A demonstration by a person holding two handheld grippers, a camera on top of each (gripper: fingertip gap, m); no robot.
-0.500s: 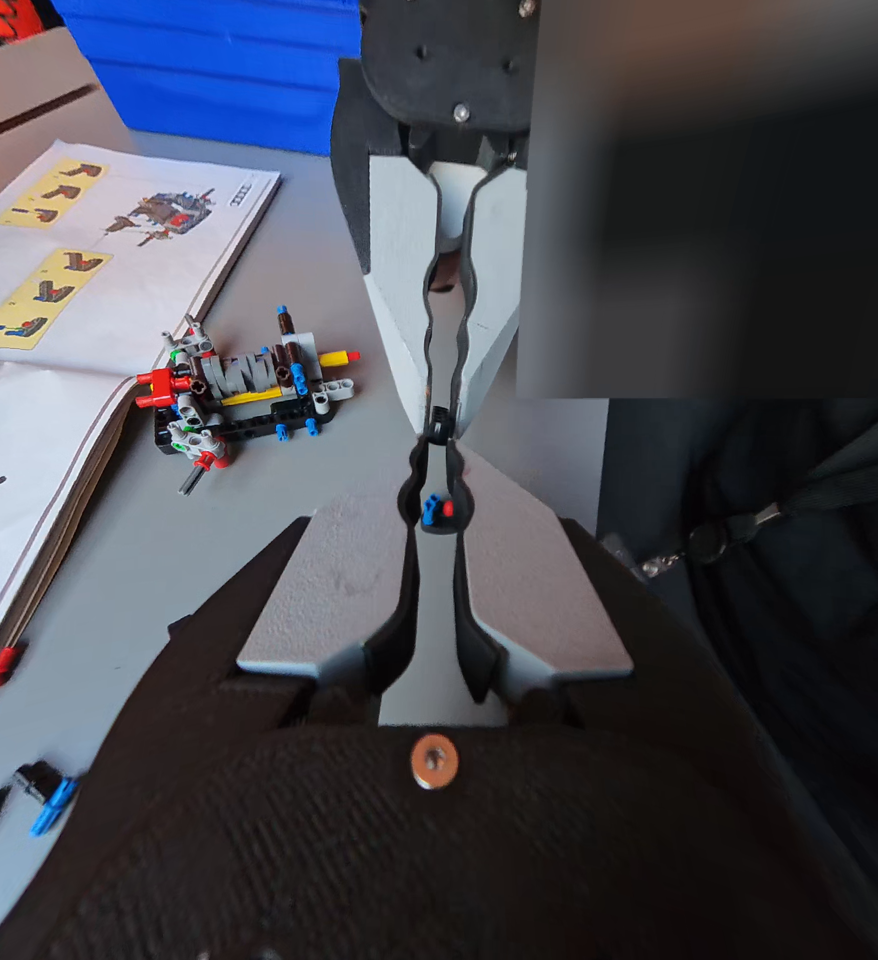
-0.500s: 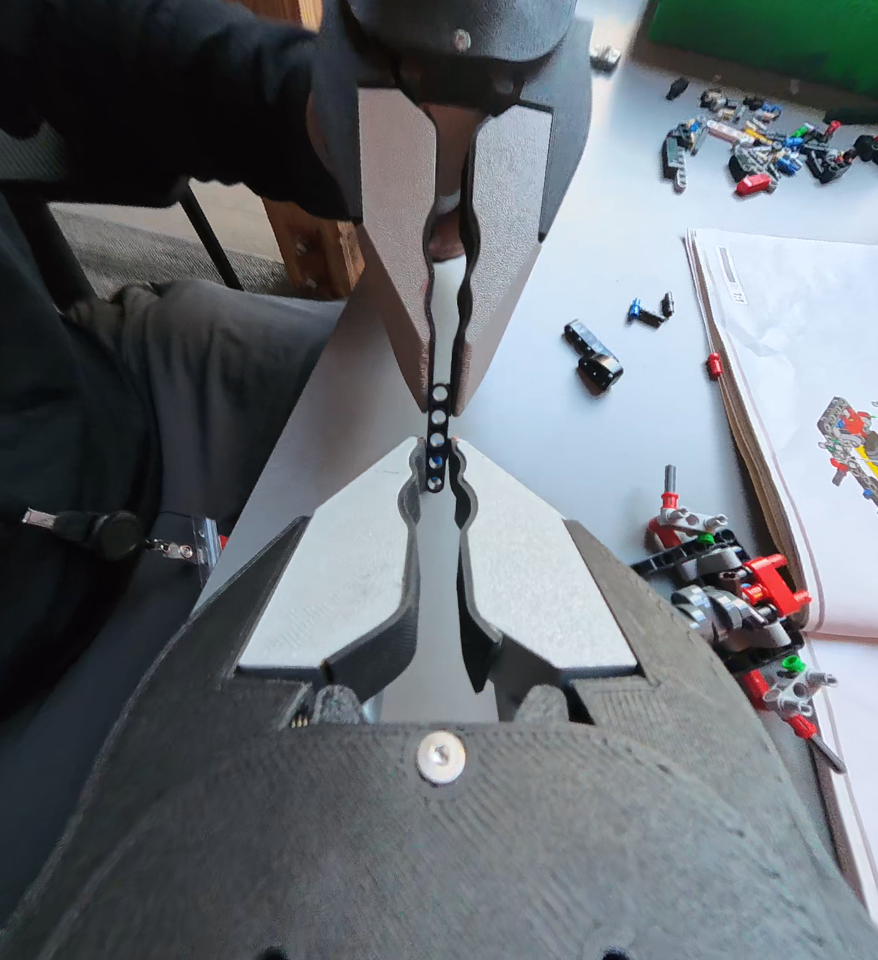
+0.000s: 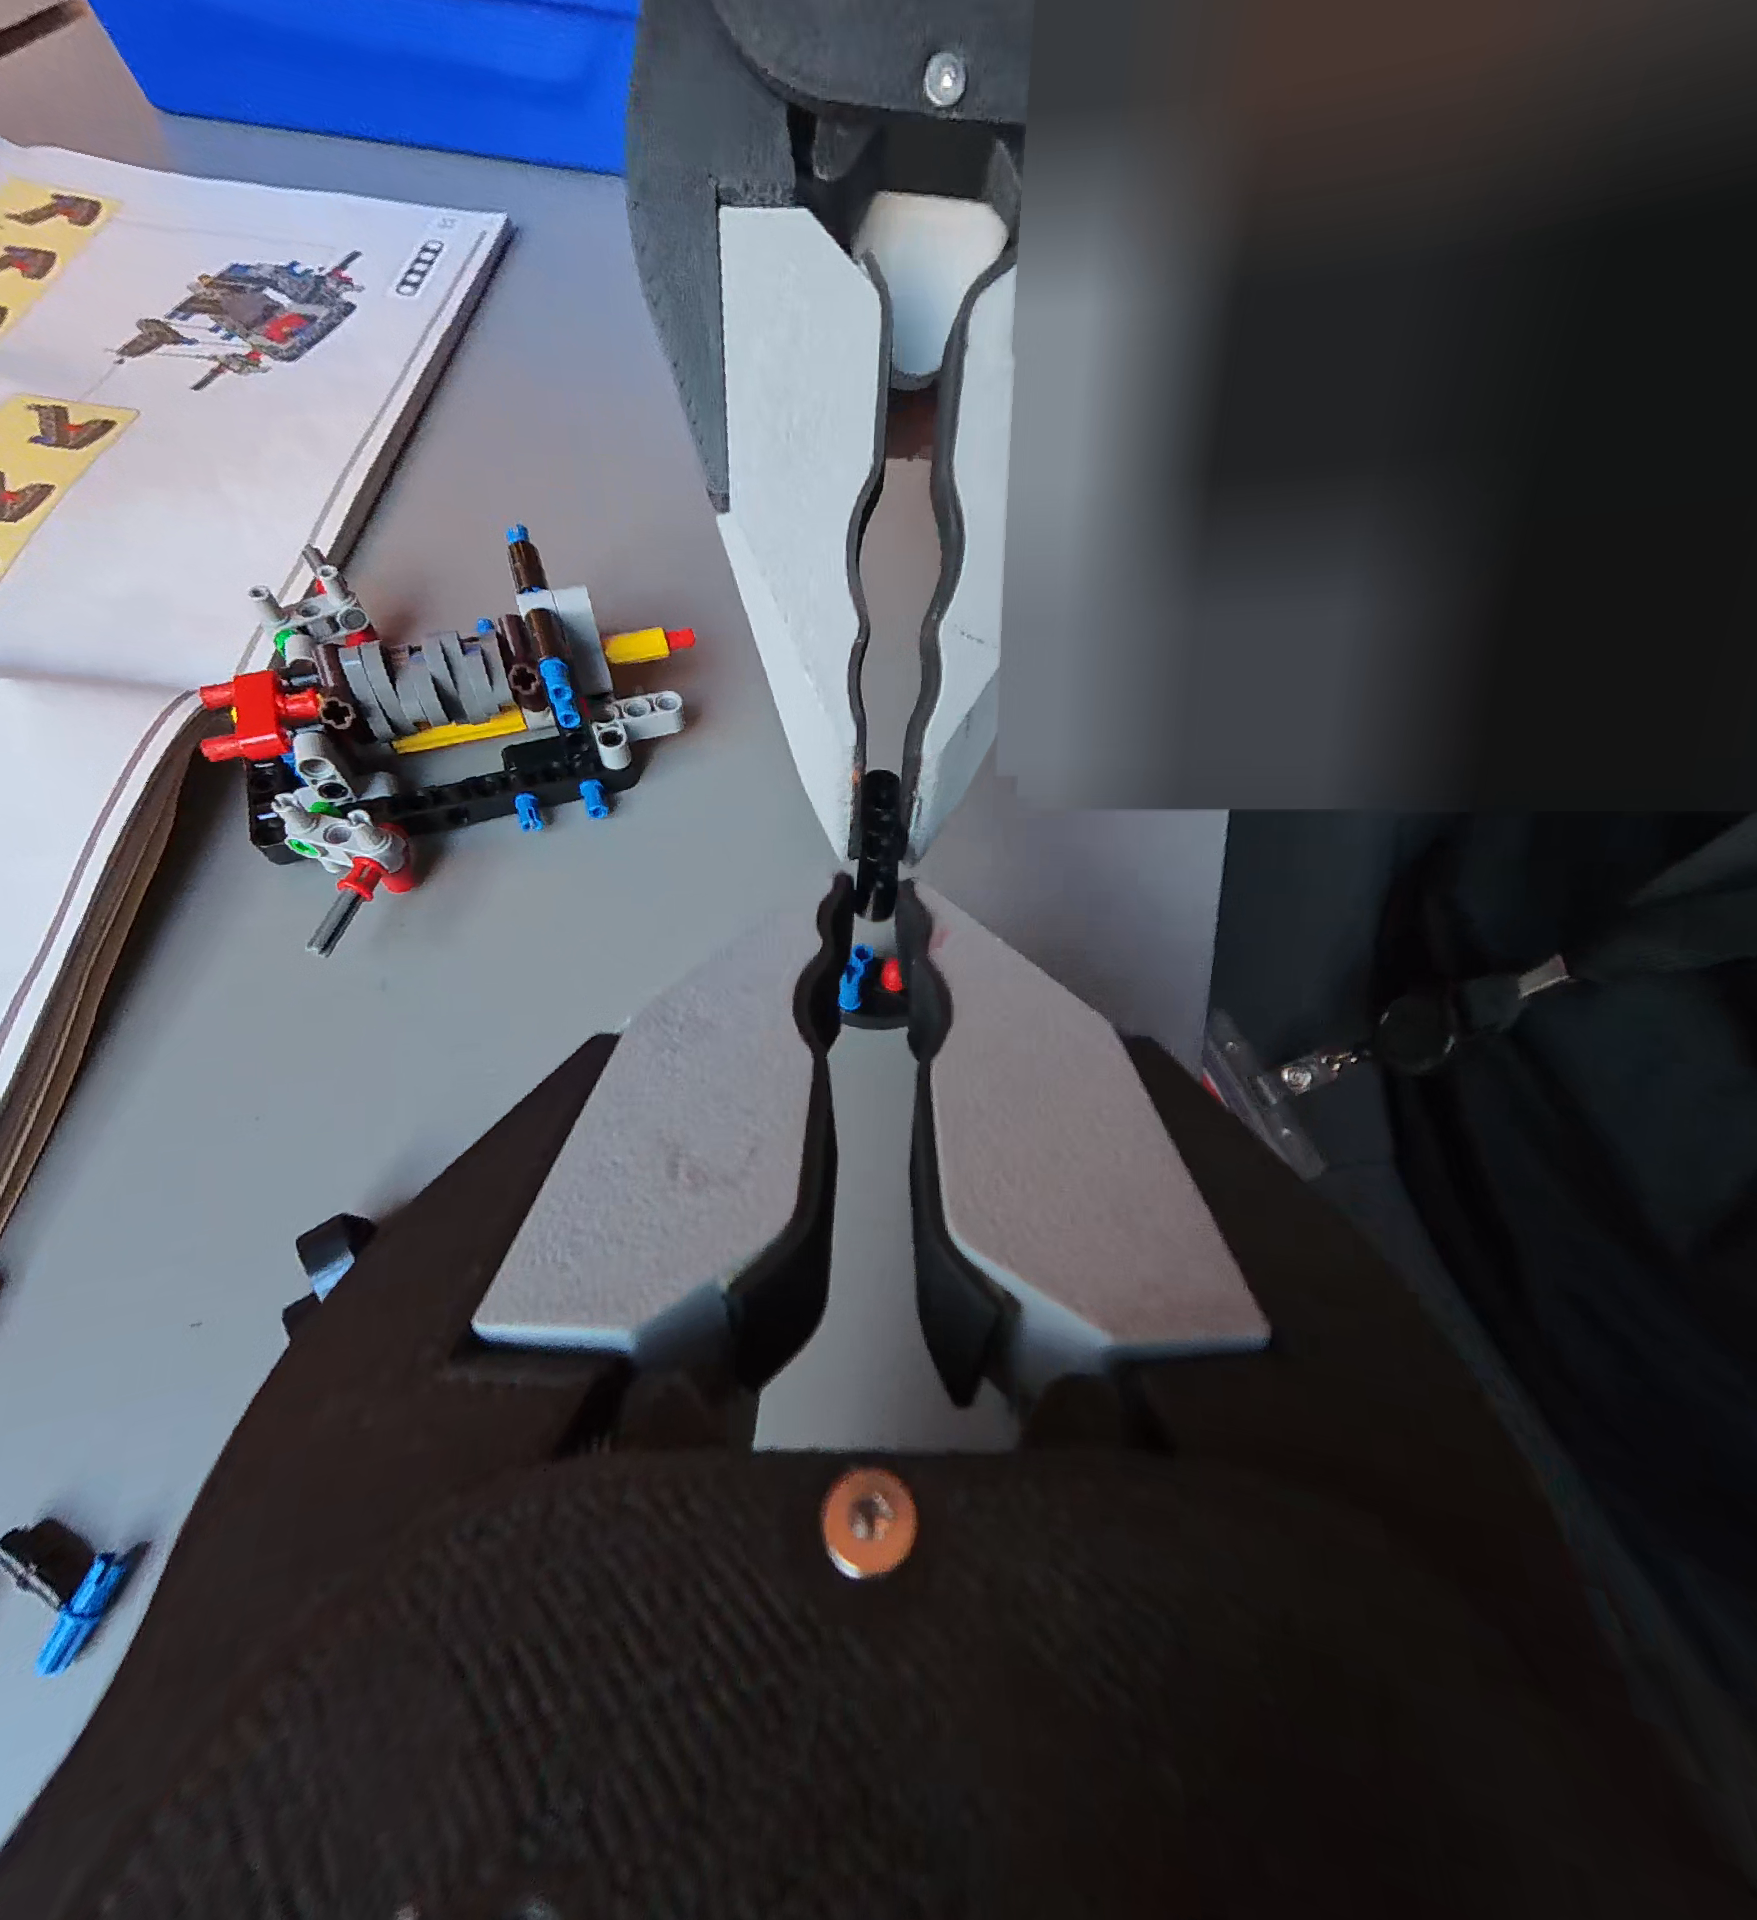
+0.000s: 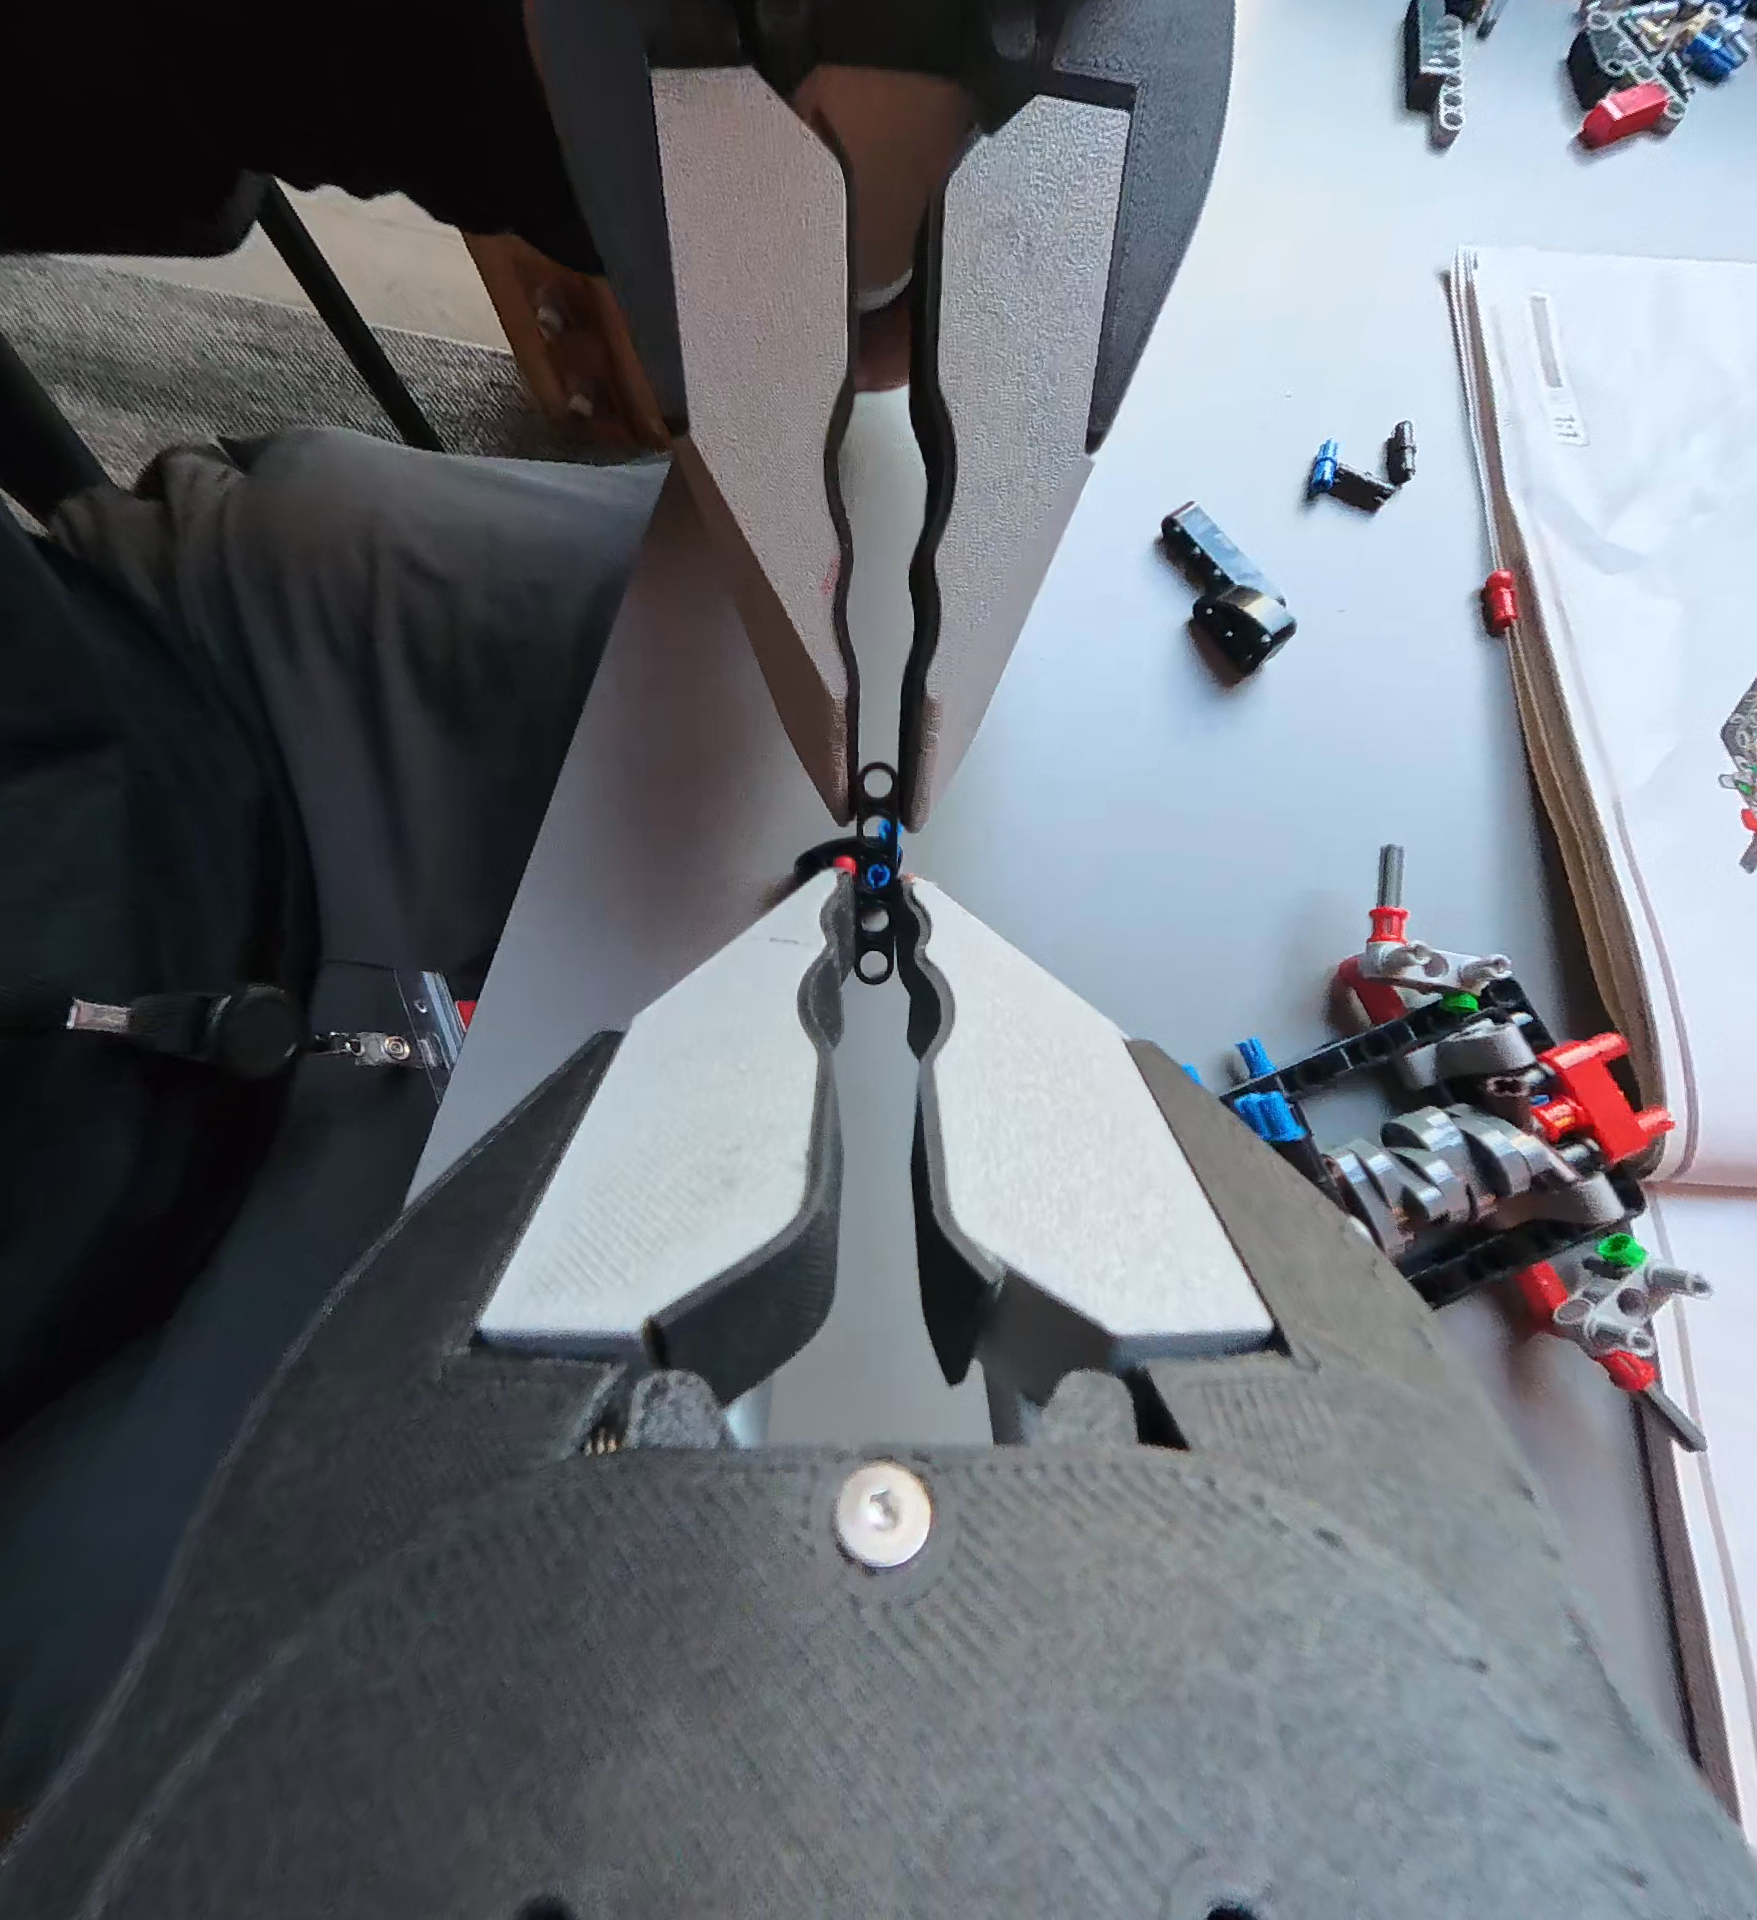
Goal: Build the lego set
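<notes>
Found left gripper (image 3: 872, 900) pinched nearly closed on a small black part (image 3: 869, 1000) bearing blue and red pins, and right gripper (image 4: 874, 888) likewise clamped on a thin black beam (image 4: 875, 940). Held tip to tip in the air over the table (image 3: 500, 1039) edge, apparently to line the pins up with the beam's holes and press them home. Left the build (image 3: 438, 717) lying beside the manual (image 3: 178, 436), well apart, probably awaiting this sub-assembly.

Two grey-fingered, black-bodied grippers meet tip to tip.
The left gripper (image 3: 869, 914) and right gripper (image 4: 874, 914) are both pinched nearly closed, apparently clamping something between them.
</notes>
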